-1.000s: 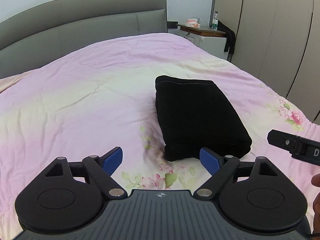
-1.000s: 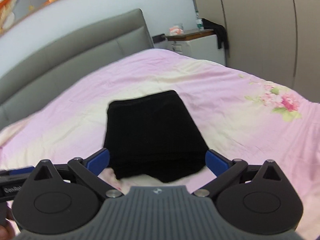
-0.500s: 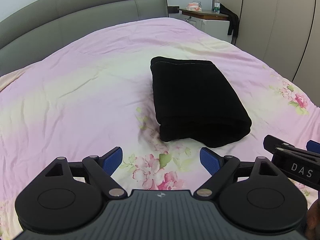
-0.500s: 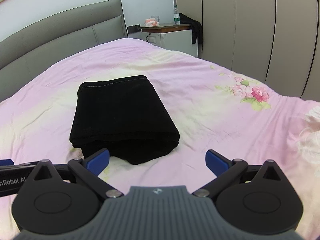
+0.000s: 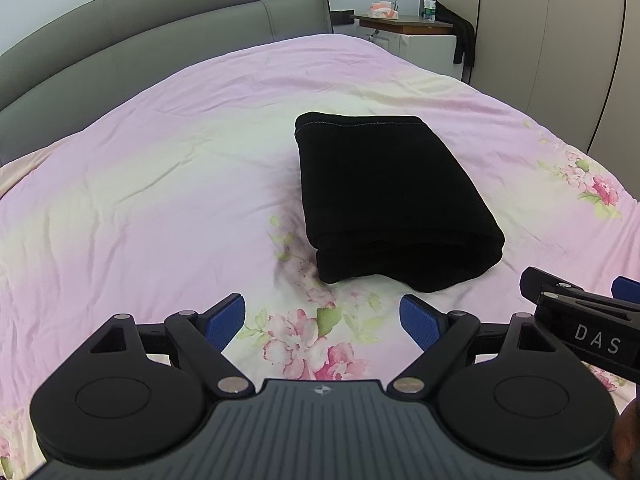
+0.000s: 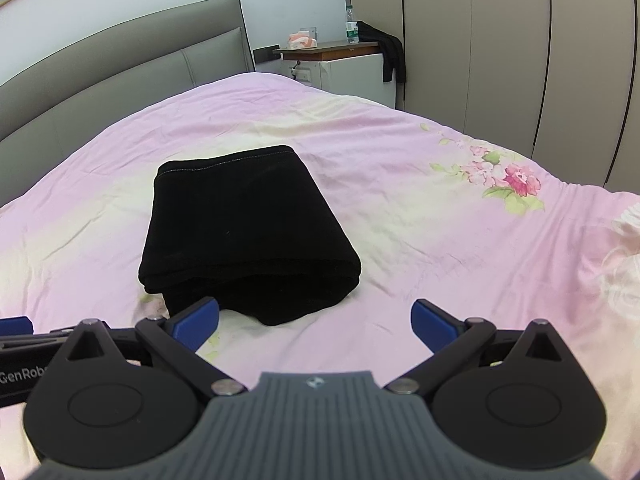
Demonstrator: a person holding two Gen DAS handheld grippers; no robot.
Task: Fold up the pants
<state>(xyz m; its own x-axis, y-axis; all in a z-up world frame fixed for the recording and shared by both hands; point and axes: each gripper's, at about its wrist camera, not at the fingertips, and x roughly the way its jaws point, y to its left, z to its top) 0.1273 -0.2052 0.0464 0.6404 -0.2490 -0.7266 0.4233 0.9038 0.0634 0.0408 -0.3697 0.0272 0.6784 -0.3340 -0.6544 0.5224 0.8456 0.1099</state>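
Lying folded on bed (image 5: 168, 184), pants (image 5: 384, 196) (both grippers spread, empty).

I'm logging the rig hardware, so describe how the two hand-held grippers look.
The left hand-held gripper and right hand-held gripper match: a ribbed grey body with a small emblem, two round black discs, black linkage bars with silver pivot pins, and blue ribbed finger pads. White lettering on their sides reads "DAS" on the right one and "GenRob", cut off, on the left. No cables show.
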